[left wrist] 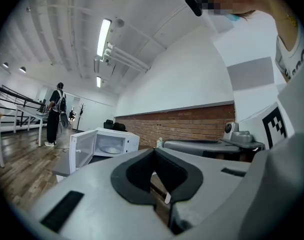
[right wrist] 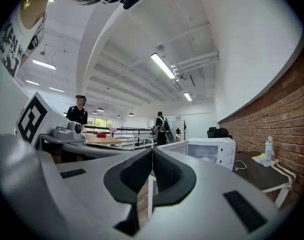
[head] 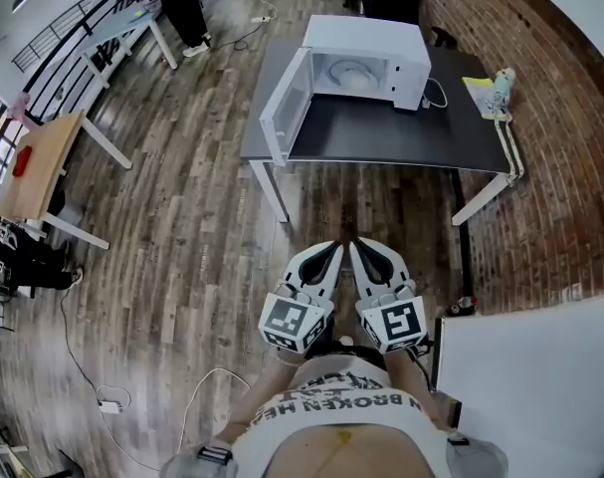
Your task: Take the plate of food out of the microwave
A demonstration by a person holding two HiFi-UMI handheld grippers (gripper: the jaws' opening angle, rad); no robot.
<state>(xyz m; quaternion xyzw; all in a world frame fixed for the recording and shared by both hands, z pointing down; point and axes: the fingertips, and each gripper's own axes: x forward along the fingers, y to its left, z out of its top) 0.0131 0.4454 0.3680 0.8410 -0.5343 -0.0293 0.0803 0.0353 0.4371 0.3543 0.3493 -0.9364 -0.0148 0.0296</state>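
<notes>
A white microwave (head: 366,60) stands on a dark table (head: 381,132) well ahead of me, its door (head: 285,108) swung open to the left. Inside it lies a pale plate (head: 349,74); I cannot make out the food on it. The same microwave (left wrist: 106,144) shows small in the left gripper view and, as the microwave (right wrist: 209,149), in the right gripper view. My left gripper (head: 330,251) and right gripper (head: 361,249) are held side by side close to my body, far short of the table. Both are shut with nothing between the jaws.
A bottle (head: 501,88) and a yellow sheet (head: 478,86) sit at the table's right end. A white surface (head: 530,386) lies at my right. A wooden table (head: 38,167) stands at the left. A brick wall (head: 550,108) runs behind. People stand far off (right wrist: 162,126).
</notes>
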